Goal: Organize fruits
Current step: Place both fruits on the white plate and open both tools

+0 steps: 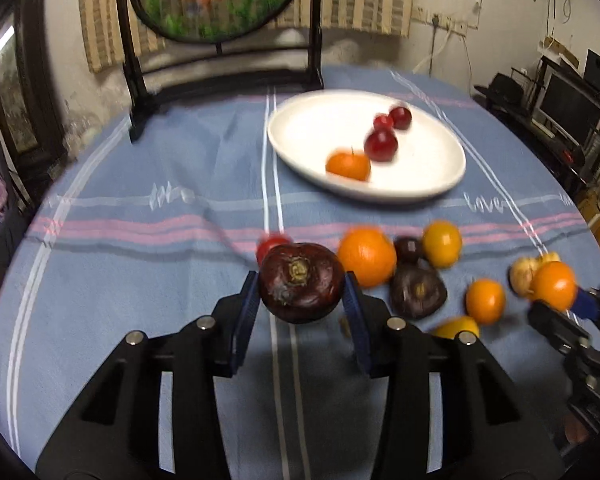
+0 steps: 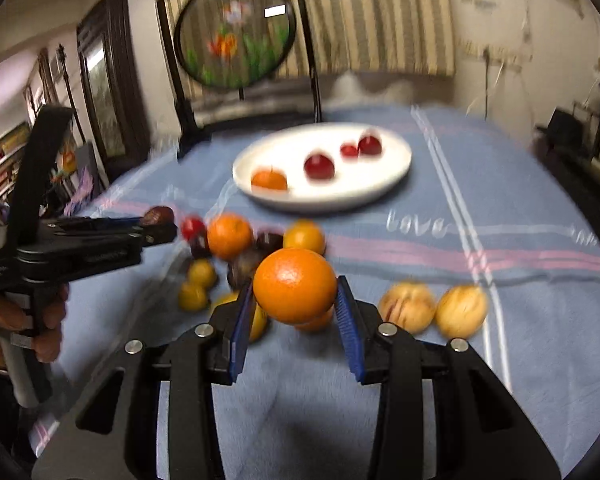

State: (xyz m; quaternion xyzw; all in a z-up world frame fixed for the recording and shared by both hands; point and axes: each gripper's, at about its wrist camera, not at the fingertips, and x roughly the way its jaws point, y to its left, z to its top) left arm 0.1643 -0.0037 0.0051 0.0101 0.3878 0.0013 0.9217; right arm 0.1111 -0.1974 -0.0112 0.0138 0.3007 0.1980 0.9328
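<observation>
My left gripper (image 1: 301, 288) is shut on a dark purple mangosteen (image 1: 300, 282) and holds it above the blue cloth. My right gripper (image 2: 296, 294) is shut on an orange (image 2: 295, 285), lifted over the loose fruit. The white plate (image 1: 300, 128) lies beyond, holding a small orange (image 1: 348, 166) and three red fruits (image 1: 381, 145). In the right wrist view the plate (image 2: 396, 160) is ahead and the left gripper (image 2: 156, 222) is at the left with the mangosteen (image 2: 158, 215). The right gripper (image 1: 568, 304) shows at the right edge of the left wrist view with the orange (image 1: 554, 285).
Loose fruit lies on the striped blue tablecloth (image 1: 140, 280): oranges (image 1: 366, 256), another mangosteen (image 1: 418, 292), yellow fruits (image 1: 442, 243) and two pale fruits (image 2: 460, 311). A round painted screen on a black stand (image 1: 220, 0) stands at the table's back. Shelves with electronics (image 1: 572, 108) are at right.
</observation>
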